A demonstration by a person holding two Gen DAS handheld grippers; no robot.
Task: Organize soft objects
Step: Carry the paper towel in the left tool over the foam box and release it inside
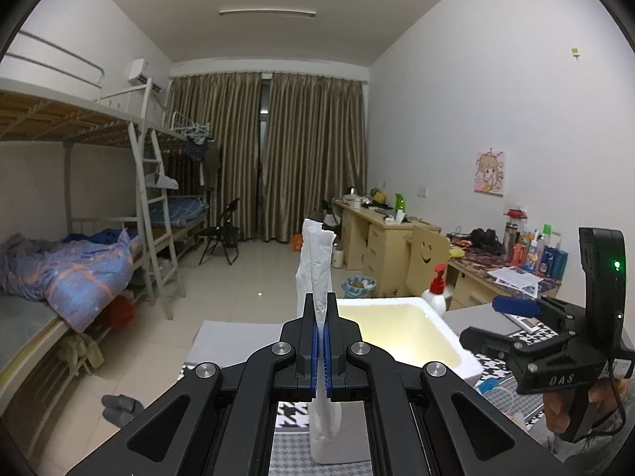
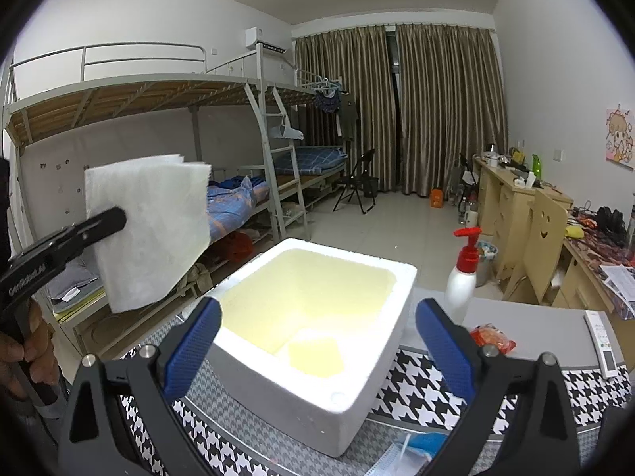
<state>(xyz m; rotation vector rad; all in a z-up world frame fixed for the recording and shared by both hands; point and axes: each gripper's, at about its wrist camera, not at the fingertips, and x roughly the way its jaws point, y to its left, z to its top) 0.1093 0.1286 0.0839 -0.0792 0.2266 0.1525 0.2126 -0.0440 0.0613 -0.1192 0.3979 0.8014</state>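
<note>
Left claw (image 1: 320, 317) clamped on folded white cloth (image 2: 149, 230), held upright in the air, left of and above foam box (image 2: 373, 392) on bench (image 2: 535, 337). Right claw (image 2: 317, 351) jaws apart, empty, straddling box's near side. Left is nearer for the drop.

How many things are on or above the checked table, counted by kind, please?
Foam box: 1
Pump bottle: 1
Folded white cloth, held up in the left gripper: 1
Red snack packet: 1
Remote control: 1
Total: 5
</note>
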